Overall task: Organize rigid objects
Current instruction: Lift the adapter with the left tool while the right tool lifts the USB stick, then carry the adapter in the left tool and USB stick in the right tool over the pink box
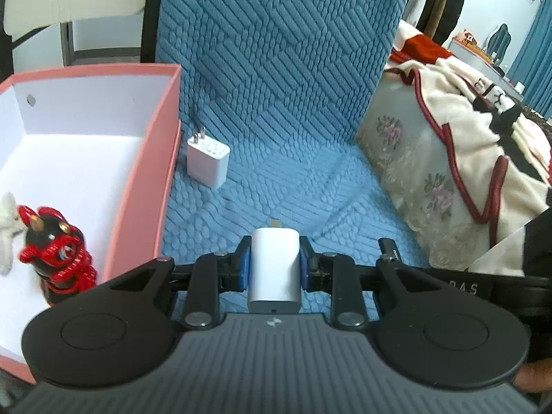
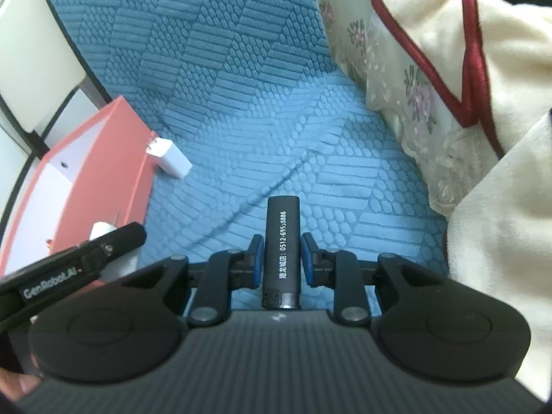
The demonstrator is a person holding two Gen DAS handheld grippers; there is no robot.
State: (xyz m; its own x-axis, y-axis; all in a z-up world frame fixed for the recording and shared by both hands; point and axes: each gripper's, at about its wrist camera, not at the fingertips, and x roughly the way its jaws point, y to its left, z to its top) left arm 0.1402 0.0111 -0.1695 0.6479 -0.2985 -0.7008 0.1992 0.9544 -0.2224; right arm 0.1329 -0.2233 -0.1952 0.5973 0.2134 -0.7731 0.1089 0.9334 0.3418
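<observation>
A white charger was clamped between the left tongs; a black lighter was pinched lengthwise in the right tongs; another white charger lay ahead-left.

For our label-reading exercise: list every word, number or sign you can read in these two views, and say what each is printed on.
"0512-695?9886", one digit unclear, with blurred Chinese characters: black lighter in the right claw.
"GenRobot.AI": left claw's body.
"R A S", partly cut off: right claw's body.
White charger: no print.

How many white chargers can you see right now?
2. One white charger is gripped by the left gripper; the other charger stands on the blue cover beside the pink box. More may be hidden.
</observation>
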